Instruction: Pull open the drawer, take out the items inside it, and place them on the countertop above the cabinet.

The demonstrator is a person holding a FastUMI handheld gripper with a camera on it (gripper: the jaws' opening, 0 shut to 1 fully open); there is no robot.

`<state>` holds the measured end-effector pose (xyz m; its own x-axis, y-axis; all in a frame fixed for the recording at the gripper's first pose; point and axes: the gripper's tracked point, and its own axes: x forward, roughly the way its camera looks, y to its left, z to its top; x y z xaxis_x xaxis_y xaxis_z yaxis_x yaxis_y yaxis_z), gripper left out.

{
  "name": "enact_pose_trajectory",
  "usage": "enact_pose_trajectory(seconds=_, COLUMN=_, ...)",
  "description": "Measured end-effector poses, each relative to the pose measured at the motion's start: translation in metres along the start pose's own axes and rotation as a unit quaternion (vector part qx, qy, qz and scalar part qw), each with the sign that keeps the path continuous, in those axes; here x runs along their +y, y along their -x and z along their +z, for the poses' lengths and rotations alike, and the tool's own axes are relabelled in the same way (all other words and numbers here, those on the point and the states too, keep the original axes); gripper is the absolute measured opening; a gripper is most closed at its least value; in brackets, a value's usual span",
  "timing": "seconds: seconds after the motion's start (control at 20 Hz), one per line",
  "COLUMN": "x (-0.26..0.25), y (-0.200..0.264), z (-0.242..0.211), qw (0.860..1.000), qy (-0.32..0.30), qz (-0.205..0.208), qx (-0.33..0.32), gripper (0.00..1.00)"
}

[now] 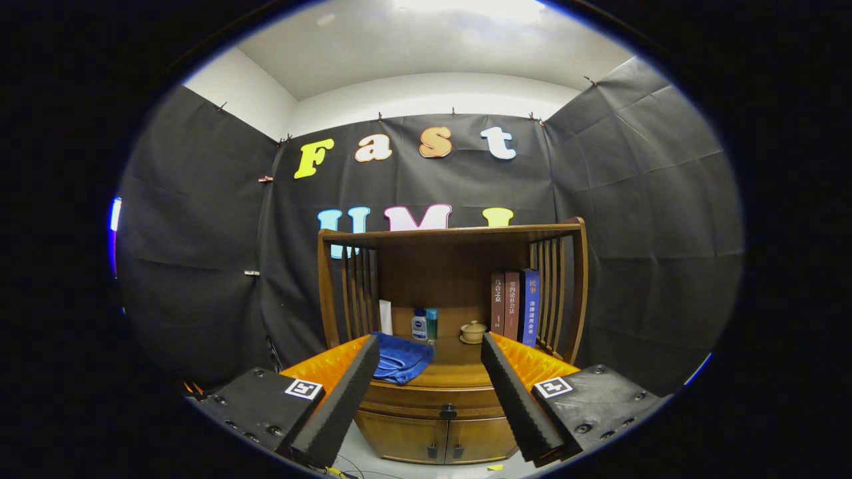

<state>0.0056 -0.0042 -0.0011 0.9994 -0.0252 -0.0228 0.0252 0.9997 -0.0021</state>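
Gripper view: the tongs (426, 379) stand spread and empty, well short of the cabinet (439, 426). Its drawer (426, 399) sits closed under the bench (459, 366) (towel, bottles and cup on top). The small dark knob (448, 412) is probably the place to pinch; the wooden drawer should slide stiffly.
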Motion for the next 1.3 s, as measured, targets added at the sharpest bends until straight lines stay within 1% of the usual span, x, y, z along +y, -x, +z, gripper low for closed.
enact_pose_trajectory(seconds=0.45, x=-0.010, y=-0.016, z=-0.003, qw=1.000, qy=0.000, qz=0.003, qx=0.001, gripper=0.99)
enact_pose_trajectory(seconds=0.75, x=-0.016, y=-0.035, z=-0.034, qw=1.000, qy=0.000, qz=0.000, qx=0.013, gripper=1.00)
enact_pose_trajectory(seconds=0.9, x=-0.020, y=-0.049, z=-0.063, qw=1.000, qy=0.007, qz=-0.008, qx=0.023, gripper=1.00)
enact_pose_trajectory(seconds=1.0, x=-0.022, y=-0.061, z=-0.087, qw=0.999, qy=0.008, qz=-0.011, qx=0.042, gripper=1.00)
enact_pose_trajectory(seconds=1.15, x=-0.021, y=-0.080, z=-0.125, qw=0.997, qy=-0.007, qz=-0.006, qx=0.072, gripper=1.00)
enact_pose_trajectory(seconds=1.3, x=-0.026, y=-0.102, z=-0.173, qw=0.994, qy=-0.015, qz=-0.012, qx=0.107, gripper=1.00)
